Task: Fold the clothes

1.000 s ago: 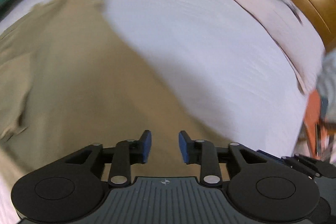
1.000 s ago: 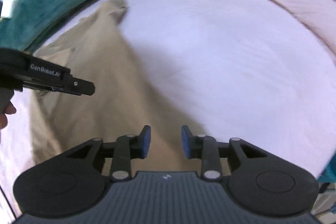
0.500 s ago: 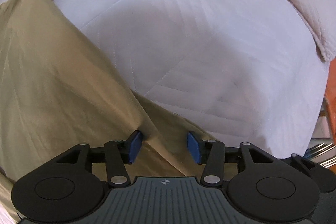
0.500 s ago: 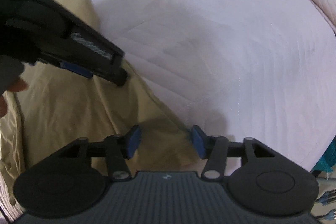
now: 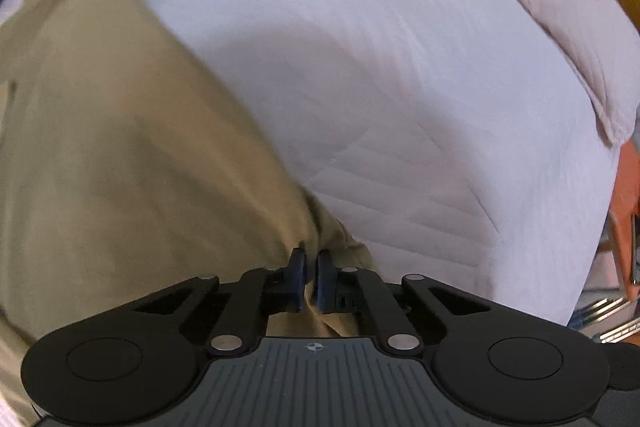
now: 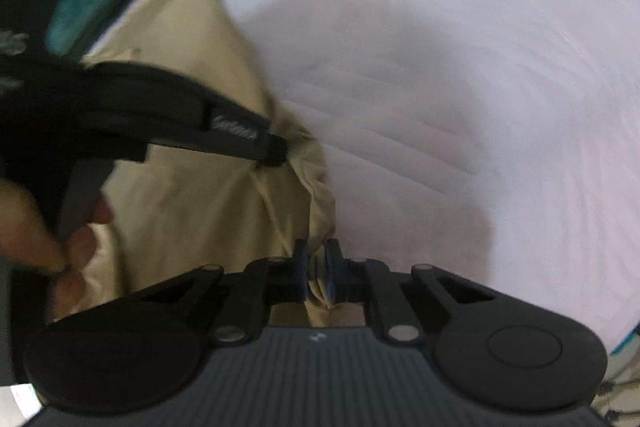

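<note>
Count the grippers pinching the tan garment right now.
2. The left gripper is shut on a bunched edge of the tan garment. The right gripper is shut on the same edge, nearer the camera in the right wrist view. Both have just closed.

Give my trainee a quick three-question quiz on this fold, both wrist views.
1. True or false: the left gripper is shut on the garment.
2. Which is pinched by the right gripper? A) the quilt B) the garment's edge C) the pillow
3. Fill in: the garment lies on a white ____.

Key:
1. True. Both jaws have just been closing, and tan cloth sits between the pads.
2. B. The edge is bunched between its pads, with the left gripper clamped further along the same edge.
3. Quilt.
</note>
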Tool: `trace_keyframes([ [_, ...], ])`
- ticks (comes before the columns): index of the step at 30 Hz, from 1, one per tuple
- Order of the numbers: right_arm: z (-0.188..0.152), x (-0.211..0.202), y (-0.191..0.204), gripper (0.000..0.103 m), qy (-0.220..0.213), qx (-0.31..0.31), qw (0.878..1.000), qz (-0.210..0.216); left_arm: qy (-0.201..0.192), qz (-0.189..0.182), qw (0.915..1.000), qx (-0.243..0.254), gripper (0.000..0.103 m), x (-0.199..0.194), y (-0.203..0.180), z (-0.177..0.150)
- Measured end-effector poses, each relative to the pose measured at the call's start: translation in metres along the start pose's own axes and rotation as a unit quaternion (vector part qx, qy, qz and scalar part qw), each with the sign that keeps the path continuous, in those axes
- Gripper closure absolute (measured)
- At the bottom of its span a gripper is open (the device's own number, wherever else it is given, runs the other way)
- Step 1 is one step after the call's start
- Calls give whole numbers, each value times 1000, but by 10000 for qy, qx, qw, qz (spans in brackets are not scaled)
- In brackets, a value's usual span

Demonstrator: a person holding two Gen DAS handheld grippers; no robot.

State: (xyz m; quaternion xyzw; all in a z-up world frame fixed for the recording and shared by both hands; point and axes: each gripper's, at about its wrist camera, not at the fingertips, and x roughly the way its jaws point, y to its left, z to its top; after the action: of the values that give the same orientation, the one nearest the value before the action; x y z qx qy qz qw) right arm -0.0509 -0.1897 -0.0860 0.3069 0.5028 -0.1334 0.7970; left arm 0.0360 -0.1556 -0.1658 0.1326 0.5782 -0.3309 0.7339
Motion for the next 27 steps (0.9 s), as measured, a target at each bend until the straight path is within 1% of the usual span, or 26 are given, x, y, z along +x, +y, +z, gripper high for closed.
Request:
trace_keyframes([
  [4, 9, -12, 37, 94, -152, -282, 9990, 323, -260, -23, 9993, -260, 97, -32, 20, -10],
  [8, 7, -13, 87, 94, -30, -765, 9945, 712, -415, 51, 9972, -627, 97, -64, 52, -38],
  [10, 6, -8, 111, 94, 66, -1000, 9908, 906, -441, 127, 9956, -812, 97, -78, 71, -58],
  [12, -4, 9, 140, 94, 205, -1341, 9858, 986, -308, 304, 9939, -1015, 97, -75, 94, -80],
  [15, -21, 46, 170, 92, 612, -1749, 9785, 904, 132, 454, 9895, -1366, 97, -48, 127, -106],
  [17, -33, 78, 180, 90, 981, -1978, 9725, 738, 27, 257, 9864, -1626, 97, -46, 140, -115],
  [18, -33, 84, 182, 89, 1068, -2014, 9709, 737, 29, 193, 9856, -1679, 97, -48, 142, -113],
  [19, -27, 84, 182, 84, 1169, -1931, 9707, 821, 36, 192, 9865, -1628, 96, -51, 142, -110],
  [20, -19, 82, 181, 76, 1312, -1794, 9703, 954, 18, 242, 9875, -1560, 96, -55, 141, -106],
  [21, -8, 78, 178, 75, 1418, -1639, 9703, 1074, -3, 297, 9884, -1491, 95, -60, 140, -102],
  [22, 3, 70, 175, 74, 1356, -1525, 9725, 1117, -93, 342, 9886, -1466, 93, -68, 141, -96],
  [24, 26, 51, 166, 70, 1023, -1279, 9802, 1117, -286, 430, 9885, -1422, 90, -84, 143, -82],
  [25, 39, 40, 159, 62, 782, -1099, 9849, 1088, -412, 479, 9879, -1419, 90, -93, 144, -73],
  [26, 52, 30, 152, 57, 541, -918, 9887, 1057, -561, 484, 9872, -1410, 90, -100, 147, -55],
  [27, 67, 22, 144, 57, 276, -669, 9923, 1006, -711, 485, 9864, -1401, 90, -106, 149, -38],
])
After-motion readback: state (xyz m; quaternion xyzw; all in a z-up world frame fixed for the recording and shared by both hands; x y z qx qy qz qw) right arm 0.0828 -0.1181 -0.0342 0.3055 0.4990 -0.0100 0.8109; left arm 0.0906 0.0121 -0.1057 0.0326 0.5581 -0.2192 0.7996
